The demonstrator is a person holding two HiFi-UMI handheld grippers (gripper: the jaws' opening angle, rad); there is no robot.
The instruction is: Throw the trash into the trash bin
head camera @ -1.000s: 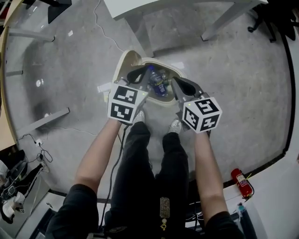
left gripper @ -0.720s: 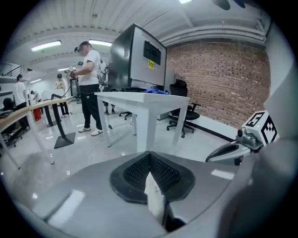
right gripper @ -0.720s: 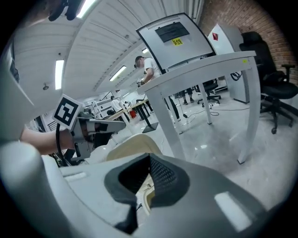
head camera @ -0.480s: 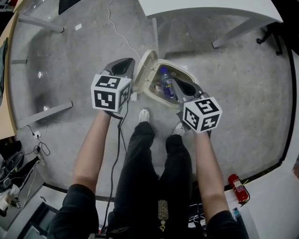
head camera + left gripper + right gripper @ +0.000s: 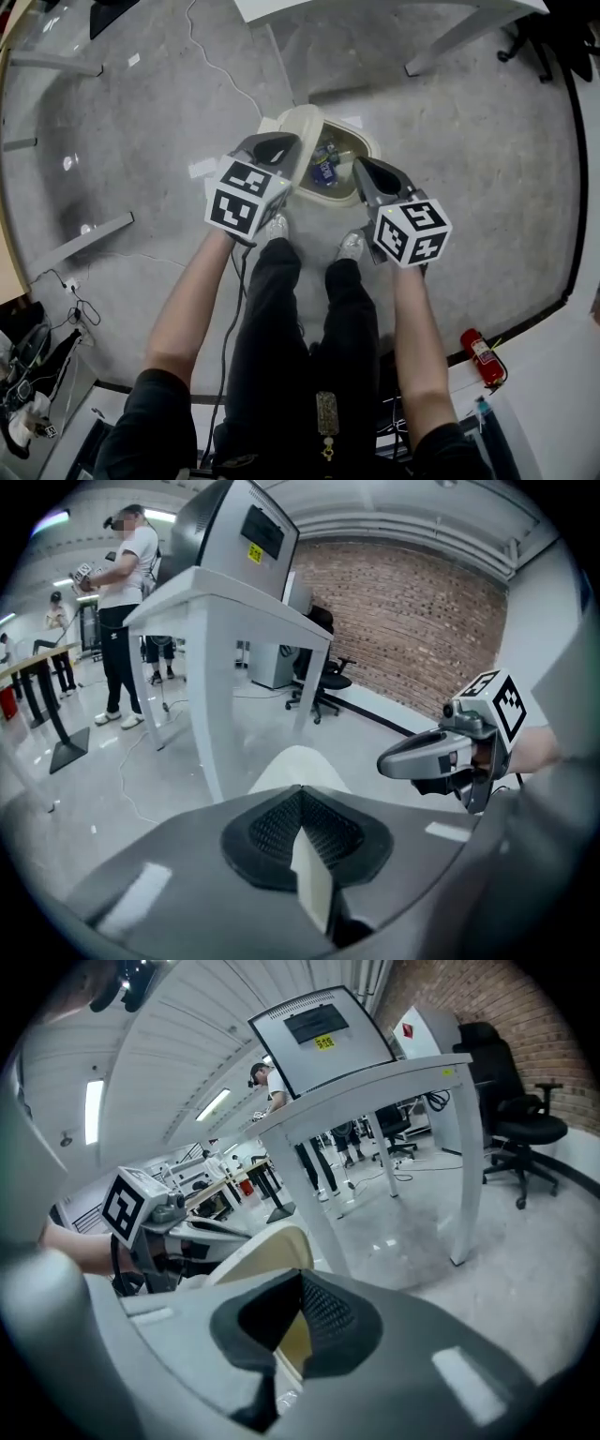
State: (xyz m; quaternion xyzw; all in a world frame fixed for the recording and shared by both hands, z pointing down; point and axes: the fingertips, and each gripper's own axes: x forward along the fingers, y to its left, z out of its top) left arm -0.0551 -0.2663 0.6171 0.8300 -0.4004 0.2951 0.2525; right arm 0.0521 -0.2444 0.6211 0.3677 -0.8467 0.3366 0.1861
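And the trash is sitting in the trash bin [image 5: 373, 150] already: a plastic bottle [image 5: 325, 167] with a blue label is lying down inside among some other crumpled bits, with the cream lid [image 5: 289, 122] standing tipped up at the back. The left gripper [image 5: 276, 144] is hovering just beside the lid at the bin's left edge, and its own view is showing the jaws pressed together with no trash between them, only the pale lid showing past their tips. The right gripper [image 5: 360, 167] is hanging over the bin's right rim, its jaws likewise meeting at the tips and carrying nothing. The person's shoes [image 5: 277, 225] are planted right at the bin's base, though whether one is pressing a pedal I cannot tell. So the main job is looking done, I'd say: nothing is being carried and the bottle is lying well below the rim. What is looking left is small stuff, drawing both grippers back and letting the lid come down. One pale scrap [image 5: 202, 169] is lying on the floor left of the bin, but whether that is counting as trash is not clear from here
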